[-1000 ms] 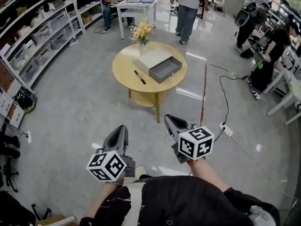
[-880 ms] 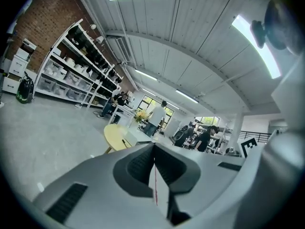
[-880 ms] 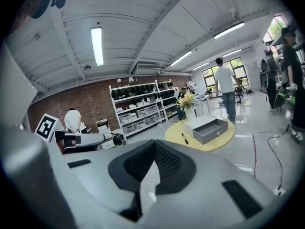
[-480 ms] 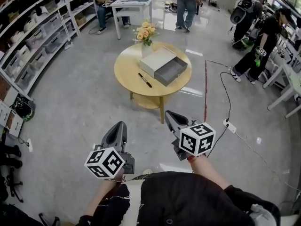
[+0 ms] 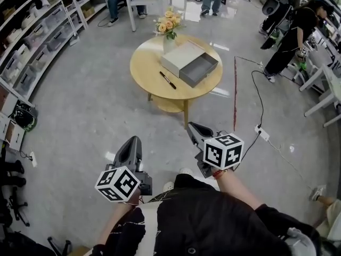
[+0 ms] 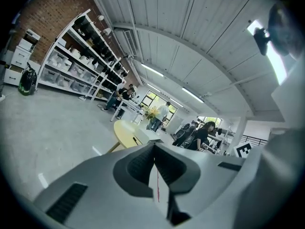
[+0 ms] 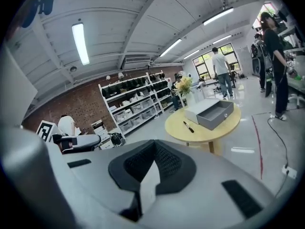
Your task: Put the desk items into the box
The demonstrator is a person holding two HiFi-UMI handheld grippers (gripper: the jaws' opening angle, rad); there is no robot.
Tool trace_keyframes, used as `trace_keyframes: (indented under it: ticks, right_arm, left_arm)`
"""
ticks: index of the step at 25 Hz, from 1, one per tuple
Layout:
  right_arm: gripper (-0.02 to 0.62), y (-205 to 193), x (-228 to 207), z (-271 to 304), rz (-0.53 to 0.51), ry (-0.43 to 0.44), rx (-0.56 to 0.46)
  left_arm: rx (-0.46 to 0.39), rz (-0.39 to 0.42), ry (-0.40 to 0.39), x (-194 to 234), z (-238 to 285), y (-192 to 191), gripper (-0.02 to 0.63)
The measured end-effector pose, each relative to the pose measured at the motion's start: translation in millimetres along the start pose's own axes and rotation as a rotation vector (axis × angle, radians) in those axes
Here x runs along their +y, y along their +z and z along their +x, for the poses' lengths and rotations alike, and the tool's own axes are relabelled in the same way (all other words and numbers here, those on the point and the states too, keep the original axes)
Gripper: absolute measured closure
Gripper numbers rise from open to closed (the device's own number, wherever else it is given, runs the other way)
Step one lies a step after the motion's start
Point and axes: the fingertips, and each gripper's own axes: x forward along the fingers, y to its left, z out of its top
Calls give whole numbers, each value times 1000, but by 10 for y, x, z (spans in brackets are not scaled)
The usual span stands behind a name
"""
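Left gripper and right gripper side by side; jaws together, empty

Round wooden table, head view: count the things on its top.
3: a vase of yellow flowers at the far edge; a white box with open grey drawer, central; a black pen left of it. More may hide behind the box.
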Motion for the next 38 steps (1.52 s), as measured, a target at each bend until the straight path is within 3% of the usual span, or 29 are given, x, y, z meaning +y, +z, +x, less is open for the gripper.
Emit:
trace_keyframes:
  ticks: [13,28,38]
  right_arm:
    - [591,135,-255,621,-11,20,76]
    - [591,974,-874,1565,10,51,66]
    - [591,1243,-1103,2097,-34,105,94]
  left_arm:
    - [-32,-50,67,360,381,218,595]
    - [-64,-32,119,546,1313,833,595]
    - [-117,-17,164,651,1748,1047,595]
